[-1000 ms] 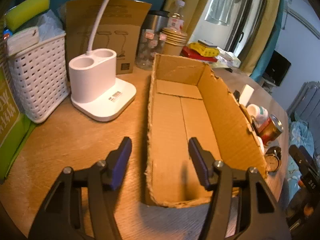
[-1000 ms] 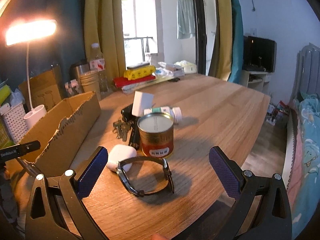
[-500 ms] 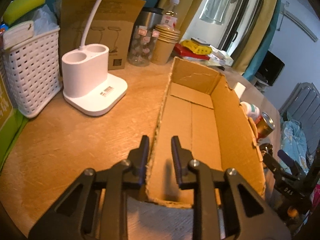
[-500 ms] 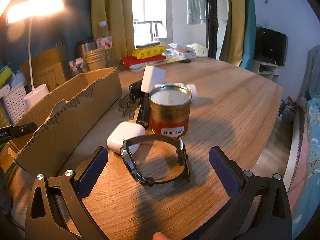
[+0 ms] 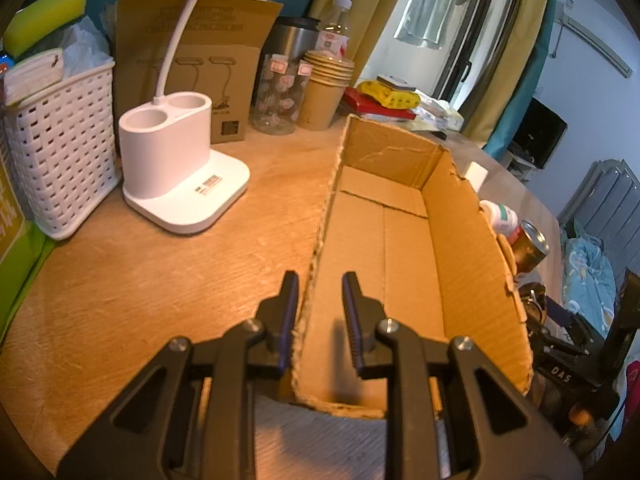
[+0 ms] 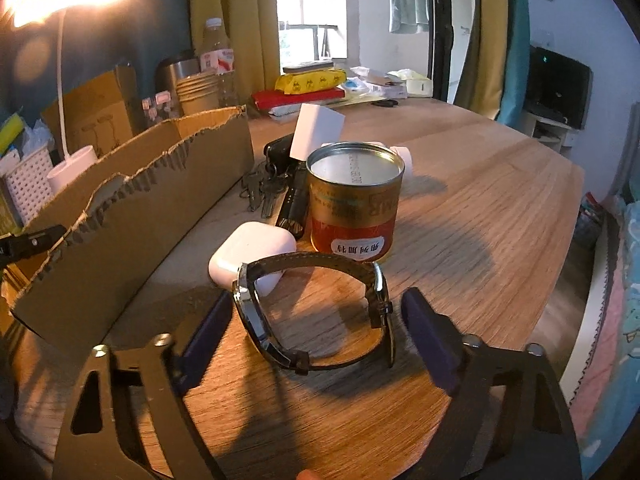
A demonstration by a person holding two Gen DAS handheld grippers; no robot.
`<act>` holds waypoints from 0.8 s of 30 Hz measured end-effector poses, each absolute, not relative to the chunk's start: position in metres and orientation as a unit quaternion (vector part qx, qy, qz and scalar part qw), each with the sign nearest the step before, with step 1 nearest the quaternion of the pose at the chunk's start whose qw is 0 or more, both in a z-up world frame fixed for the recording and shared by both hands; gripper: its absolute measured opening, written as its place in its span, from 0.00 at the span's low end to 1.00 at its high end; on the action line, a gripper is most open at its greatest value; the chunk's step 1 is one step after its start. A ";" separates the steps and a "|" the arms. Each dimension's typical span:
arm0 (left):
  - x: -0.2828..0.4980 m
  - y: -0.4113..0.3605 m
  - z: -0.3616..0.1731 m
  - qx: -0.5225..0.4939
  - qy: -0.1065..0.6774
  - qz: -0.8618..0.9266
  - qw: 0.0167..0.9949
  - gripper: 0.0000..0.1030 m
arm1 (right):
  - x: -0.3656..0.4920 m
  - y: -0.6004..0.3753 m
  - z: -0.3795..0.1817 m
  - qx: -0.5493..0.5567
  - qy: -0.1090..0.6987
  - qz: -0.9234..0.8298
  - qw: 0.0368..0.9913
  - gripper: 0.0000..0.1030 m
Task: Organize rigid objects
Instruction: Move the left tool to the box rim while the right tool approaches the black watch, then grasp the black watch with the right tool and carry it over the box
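Observation:
An open, empty cardboard box (image 5: 400,260) lies lengthwise on the wooden table. My left gripper (image 5: 318,312) is shut on its left wall near the close corner. A dark wristwatch (image 6: 256,320) stands on its side on the table, its strap forming a loop. My right gripper (image 6: 318,328) straddles the watch and its jaws are closing; both pads stand a little apart from it. Behind the watch are a white earbud case (image 6: 252,248), a red and gold tin can (image 6: 352,204), keys (image 6: 260,192) and a black stick-shaped item (image 6: 294,204), all beside the box (image 6: 132,232).
A white lamp base (image 5: 176,160), a white basket (image 5: 60,160), a glass jar (image 5: 278,96) and stacked paper cups (image 5: 324,92) stand left of and behind the box. A white bottle (image 6: 402,156) lies behind the can. The table edge (image 6: 552,280) curves off to the right.
My left gripper has closed from wide open onto the box's left wall. My right gripper has come down closer to the watch and its jaws have narrowed around it.

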State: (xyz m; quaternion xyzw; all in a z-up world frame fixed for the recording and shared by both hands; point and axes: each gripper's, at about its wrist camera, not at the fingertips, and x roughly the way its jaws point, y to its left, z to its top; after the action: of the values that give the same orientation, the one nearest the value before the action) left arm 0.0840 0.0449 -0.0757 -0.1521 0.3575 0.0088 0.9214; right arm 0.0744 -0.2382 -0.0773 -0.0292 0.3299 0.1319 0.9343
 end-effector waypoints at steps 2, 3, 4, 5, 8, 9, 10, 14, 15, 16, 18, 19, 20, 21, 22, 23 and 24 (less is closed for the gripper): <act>0.083 0.045 -0.076 -0.152 0.357 0.009 0.922 0.22 | 0.074 -0.237 -0.078 -0.035 0.331 0.134 0.934 0.74; 0.083 0.045 -0.076 -0.152 0.356 0.009 0.922 0.22 | 0.074 -0.236 -0.079 -0.037 0.331 0.135 0.933 0.74; 0.083 0.045 -0.076 -0.151 0.356 0.010 0.922 0.22 | 0.074 -0.236 -0.079 -0.036 0.331 0.138 0.933 0.74; 0.083 0.045 -0.076 -0.151 0.356 0.010 0.922 0.22 | 0.073 -0.235 -0.079 -0.035 0.332 0.142 0.932 0.74; 0.082 0.045 -0.075 -0.150 0.354 0.011 0.923 0.22 | 0.072 -0.235 -0.079 -0.037 0.329 0.144 0.932 0.73; 0.082 0.046 -0.075 -0.150 0.354 0.011 0.923 0.22 | 0.071 -0.235 -0.079 -0.036 0.328 0.144 0.933 0.72; 0.082 0.045 -0.075 -0.150 0.354 0.011 0.923 0.22 | 0.071 -0.236 -0.078 -0.035 0.327 0.143 0.933 0.72; 0.082 0.045 -0.075 -0.151 0.354 0.011 0.923 0.22 | 0.069 -0.236 -0.077 -0.033 0.324 0.146 0.934 0.71; 0.082 0.046 -0.075 -0.151 0.354 0.011 0.923 0.22 | 0.069 -0.236 -0.076 -0.034 0.322 0.147 0.935 0.71; 0.082 0.045 -0.075 -0.151 0.354 0.011 0.923 0.22 | 0.068 -0.236 -0.076 -0.034 0.322 0.147 0.935 0.71; 0.082 0.045 -0.075 -0.151 0.354 0.011 0.923 0.22 | 0.067 -0.237 -0.075 -0.034 0.320 0.148 0.935 0.71; 0.082 0.046 -0.075 -0.151 0.354 0.011 0.923 0.22 | 0.067 -0.236 -0.075 -0.034 0.320 0.148 0.935 0.71; 0.082 0.045 -0.075 -0.151 0.354 0.011 0.923 0.22 | 0.067 -0.236 -0.074 -0.033 0.319 0.148 0.936 0.70; 0.082 0.045 -0.075 -0.151 0.354 0.011 0.923 0.22 | 0.066 -0.237 -0.073 -0.032 0.317 0.148 0.936 0.70; 0.082 0.045 -0.075 -0.151 0.354 0.011 0.923 0.22 | 0.066 -0.237 -0.072 -0.032 0.316 0.148 0.937 0.70; 0.082 0.045 -0.075 -0.151 0.354 0.011 0.923 0.22 | 0.065 -0.238 -0.071 -0.029 0.313 0.149 0.938 0.70; 0.082 0.045 -0.075 -0.151 0.354 0.011 0.923 0.22 | 0.065 -0.239 -0.070 -0.028 0.311 0.148 0.938 0.70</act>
State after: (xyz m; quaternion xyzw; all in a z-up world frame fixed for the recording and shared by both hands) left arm 0.0823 0.0452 -0.0752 -0.1508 0.3542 0.0111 0.9229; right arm 0.0646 -0.2390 -0.0695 -0.0280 0.3110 0.1483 0.9383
